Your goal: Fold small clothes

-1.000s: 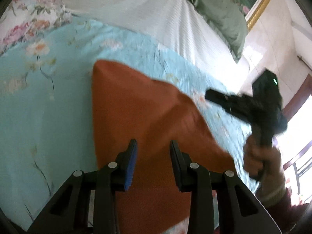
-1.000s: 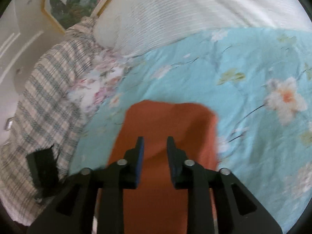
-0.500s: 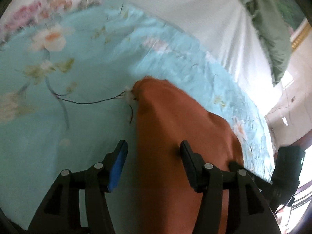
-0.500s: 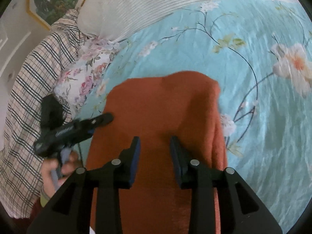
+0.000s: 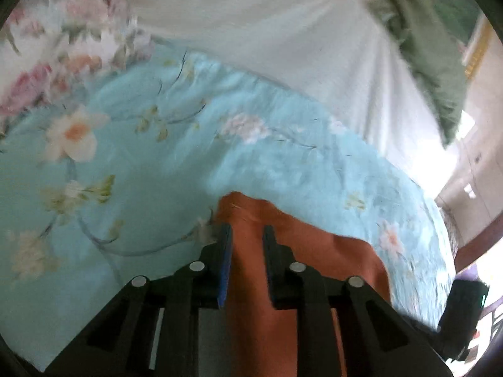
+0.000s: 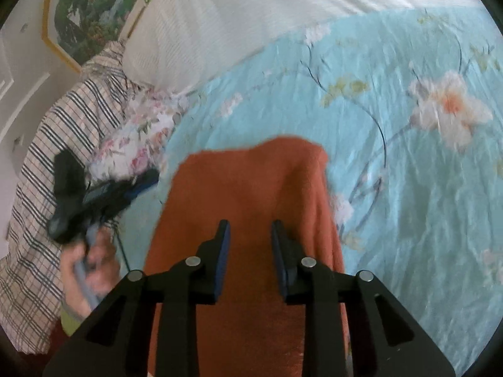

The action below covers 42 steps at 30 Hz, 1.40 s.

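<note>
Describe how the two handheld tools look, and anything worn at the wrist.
Both tools, left and right, are matte black with triangular cut-outs, silver rivets and blue pads on the fingers. The left hand shows a yellow-green cuff at its wrist.

Both cameras sit on grippers, look down along fingers, close above bed. Both see orange cloth (image 5: 301, 260) (image 6: 251, 188) on blue flowery sheet (image 5: 125, 163) (image 6: 408, 188).
</note>
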Each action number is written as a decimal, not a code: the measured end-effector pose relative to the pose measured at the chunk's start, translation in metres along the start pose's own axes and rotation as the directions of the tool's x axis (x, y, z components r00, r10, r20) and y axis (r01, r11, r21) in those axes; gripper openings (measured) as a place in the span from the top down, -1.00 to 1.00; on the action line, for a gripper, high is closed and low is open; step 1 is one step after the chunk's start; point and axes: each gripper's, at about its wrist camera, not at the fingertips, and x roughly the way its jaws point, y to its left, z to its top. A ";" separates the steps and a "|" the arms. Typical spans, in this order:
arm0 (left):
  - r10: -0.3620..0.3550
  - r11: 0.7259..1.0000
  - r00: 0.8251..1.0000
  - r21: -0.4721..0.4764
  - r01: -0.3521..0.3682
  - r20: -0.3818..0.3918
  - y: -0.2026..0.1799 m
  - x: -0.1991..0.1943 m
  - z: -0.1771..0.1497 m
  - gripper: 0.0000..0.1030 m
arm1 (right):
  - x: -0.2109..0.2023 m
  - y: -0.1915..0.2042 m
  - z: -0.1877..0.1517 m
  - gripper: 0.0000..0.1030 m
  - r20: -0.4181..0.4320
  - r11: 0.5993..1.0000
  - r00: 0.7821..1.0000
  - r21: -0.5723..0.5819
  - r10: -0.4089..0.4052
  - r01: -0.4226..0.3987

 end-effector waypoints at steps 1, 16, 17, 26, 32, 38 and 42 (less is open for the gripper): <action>-0.026 1.000 1.000 0.013 0.026 0.009 -0.006 -0.011 -0.008 0.54 | 0.001 0.003 0.004 0.44 -0.003 1.000 1.000 0.005 0.010 -0.010; -0.128 0.990 0.984 0.038 0.134 -0.121 -0.012 -0.023 -0.124 0.86 | 0.021 -0.051 -0.005 1.00 -0.018 0.986 0.991 0.108 -0.129 0.130; -0.144 0.989 0.983 0.015 0.147 -0.116 -0.010 -0.024 -0.123 0.86 | 0.019 -0.047 -0.005 1.00 -0.022 0.986 0.990 0.093 -0.137 0.138; -0.169 0.981 0.982 0.085 0.176 -0.088 -0.028 -0.079 -0.143 0.79 | -0.030 0.011 -0.031 0.92 -0.025 0.996 0.997 -0.059 -0.066 0.065; -0.130 0.978 0.984 0.144 0.148 -0.125 -0.033 -0.099 -0.184 0.76 | -0.025 -0.004 -0.073 0.89 -0.087 0.984 0.983 -0.089 -0.165 0.157; -0.098 0.981 0.990 0.160 0.113 -0.100 -0.031 -0.090 -0.196 0.75 | -0.023 -0.014 -0.079 0.92 -0.052 0.987 0.987 -0.063 -0.153 0.150; -0.089 0.983 0.993 0.152 0.100 -0.076 -0.031 -0.090 -0.200 0.75 | -0.030 -0.011 -0.084 0.89 -0.031 0.989 0.989 -0.048 -0.142 0.141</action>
